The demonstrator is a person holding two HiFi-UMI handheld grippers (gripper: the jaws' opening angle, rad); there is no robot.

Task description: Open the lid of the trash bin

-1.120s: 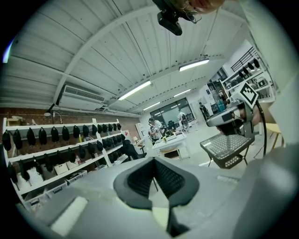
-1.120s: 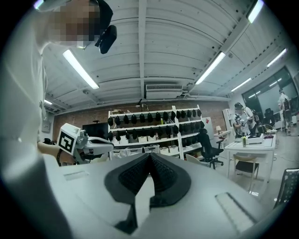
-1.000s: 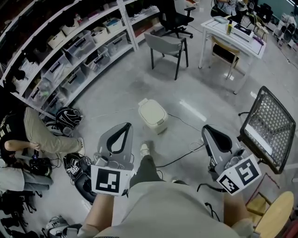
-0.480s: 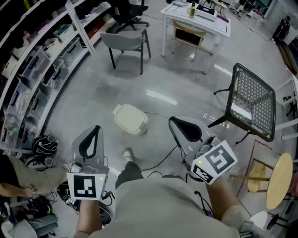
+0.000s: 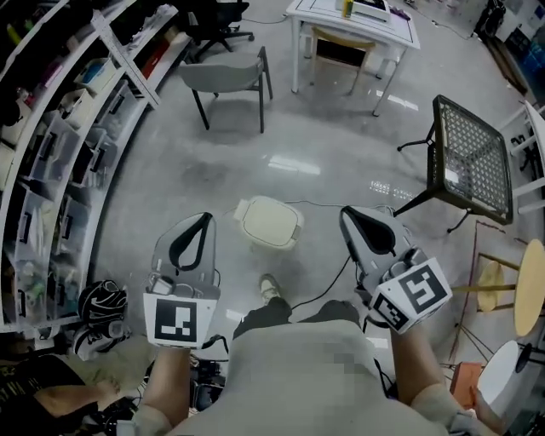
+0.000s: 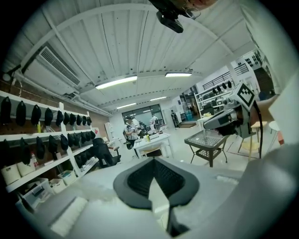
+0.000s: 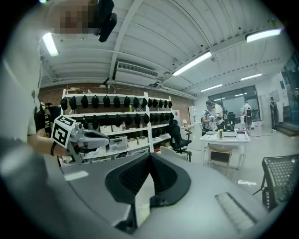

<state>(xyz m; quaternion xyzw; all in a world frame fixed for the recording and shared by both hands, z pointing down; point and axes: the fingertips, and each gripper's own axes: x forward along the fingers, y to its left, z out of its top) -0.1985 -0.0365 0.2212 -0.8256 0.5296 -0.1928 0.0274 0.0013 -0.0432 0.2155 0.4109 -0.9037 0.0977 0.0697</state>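
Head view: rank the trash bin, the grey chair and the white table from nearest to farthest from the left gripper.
From the left gripper:
1. trash bin, on the floor just to its right, lid closed.
2. grey chair, well beyond the bin, roughly straight ahead.
3. white table, farthest, ahead and to the right, at the top edge of the view.
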